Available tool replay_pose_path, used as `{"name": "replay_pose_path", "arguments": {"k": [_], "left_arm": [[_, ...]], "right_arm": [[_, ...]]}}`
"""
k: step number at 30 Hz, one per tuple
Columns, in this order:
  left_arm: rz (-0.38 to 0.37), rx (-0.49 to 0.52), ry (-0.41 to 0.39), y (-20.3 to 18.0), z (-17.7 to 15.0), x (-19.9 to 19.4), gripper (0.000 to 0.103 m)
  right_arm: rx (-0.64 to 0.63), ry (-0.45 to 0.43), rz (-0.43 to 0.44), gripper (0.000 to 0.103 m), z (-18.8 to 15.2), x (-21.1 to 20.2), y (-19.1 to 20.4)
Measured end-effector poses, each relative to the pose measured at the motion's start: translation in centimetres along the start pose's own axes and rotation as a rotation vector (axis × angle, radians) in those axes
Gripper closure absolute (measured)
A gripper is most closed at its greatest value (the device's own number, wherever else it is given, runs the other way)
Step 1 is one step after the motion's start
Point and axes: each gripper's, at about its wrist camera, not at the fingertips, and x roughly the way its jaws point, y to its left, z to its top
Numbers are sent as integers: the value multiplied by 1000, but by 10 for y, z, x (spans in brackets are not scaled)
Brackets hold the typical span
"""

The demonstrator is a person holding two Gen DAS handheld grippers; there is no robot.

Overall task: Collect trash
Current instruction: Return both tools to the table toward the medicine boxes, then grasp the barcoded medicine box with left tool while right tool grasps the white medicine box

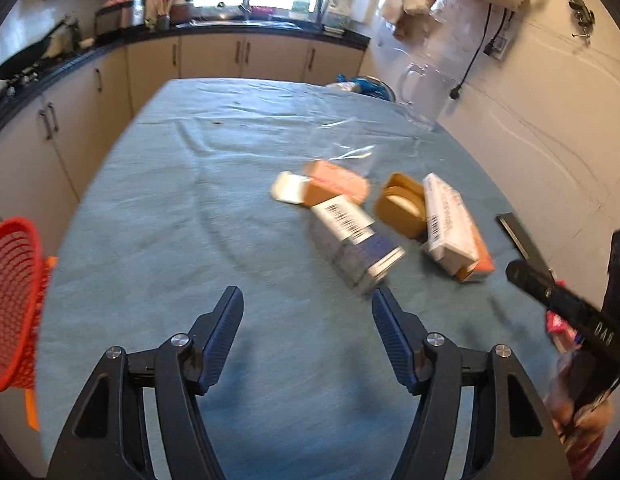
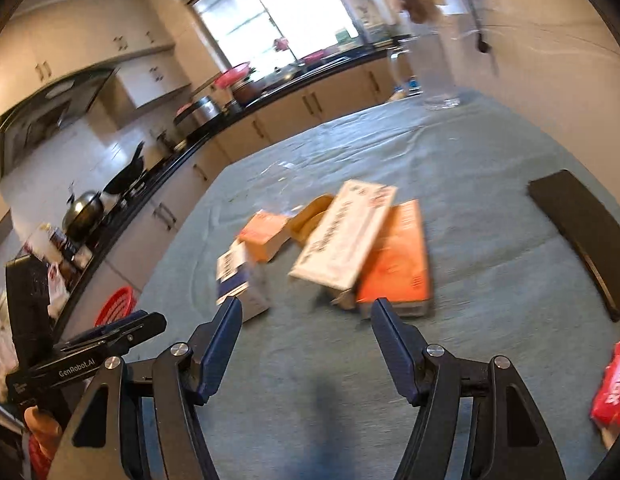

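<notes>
Both of my claws come first in view: the left gripper (image 1: 308, 300) has its jaws spread wide with nothing between them, and the right gripper (image 2: 306, 312) is spread the same way, also holding nothing. I hold them low over the blue tablecloth (image 1: 182, 184), just short of the trash, which I judge to be the stance for a first pick.

My landmark is the blue and white barcode box (image 1: 356, 240), the piece nearest the left gripper's right finger. Just behind it lies a small orange box (image 1: 334, 184) with its white flap open. Beside it to the right sits a tan box (image 1: 402, 208) with its lid open, and right of that a long white box (image 1: 450, 224) leans on a flat orange box (image 2: 398, 256). That makes five boxes in one loose heap. A clear plastic wrapper (image 1: 350, 148) lies behind them, so I count six pieces of trash.

Far left of the barcode box, off the table edge, hangs one red mesh basket (image 1: 14, 304), probably where the trash goes. Well behind stands one clear jug (image 1: 422, 92). Nothing is collected yet.
</notes>
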Motion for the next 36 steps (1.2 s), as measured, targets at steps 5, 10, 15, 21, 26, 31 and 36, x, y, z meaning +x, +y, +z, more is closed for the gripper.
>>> {"name": "replay_pose_path", "arguments": {"k": [5, 10, 15, 21, 26, 31, 36], "left_arm": [[-9, -44, 82, -19, 27, 35, 35], [20, -91, 130, -24, 44, 68, 35], [62, -57, 160, -30, 47, 89, 44], [88, 50, 120, -33, 36, 72, 52], [127, 76, 78, -16, 17, 49, 53], [125, 70, 60, -2, 6, 37, 53], [108, 75, 72, 2, 2, 40, 53]], "right_arm": [[46, -2, -6, 31, 0, -6, -19], [100, 6, -28, 31, 1, -13, -42], [132, 20, -45, 31, 5, -12, -55], [145, 65, -47, 31, 14, 5, -55], [150, 74, -13, 31, 26, 18, -42], [136, 99, -11, 31, 43, 42, -19], [144, 161, -84, 31, 49, 77, -11]]}}
